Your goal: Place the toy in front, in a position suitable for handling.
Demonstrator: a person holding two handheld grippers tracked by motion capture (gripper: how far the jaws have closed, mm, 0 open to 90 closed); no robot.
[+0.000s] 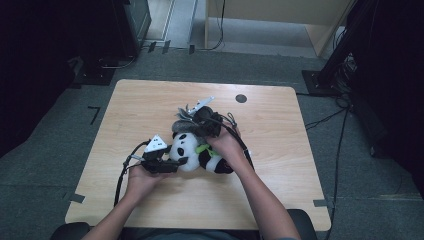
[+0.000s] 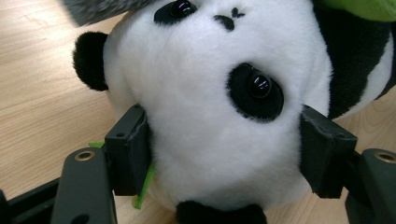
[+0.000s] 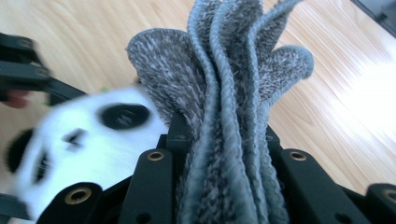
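The high view looks forward and down on the whole worktop from above the person's side. Each tongs camera sits very close, looking along its jaws. All three share the panda.

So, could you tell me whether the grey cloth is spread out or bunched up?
Bunched up: the grey cloth stands in tight upright folds, pinched between the jaws of the right gripper above the table.

A fluffy plush panda with glossy bead eyes lies on a smooth, pale wood-grain table; beside its head, a coarse grey knitted cloth bunches between matt black plastic jaws.
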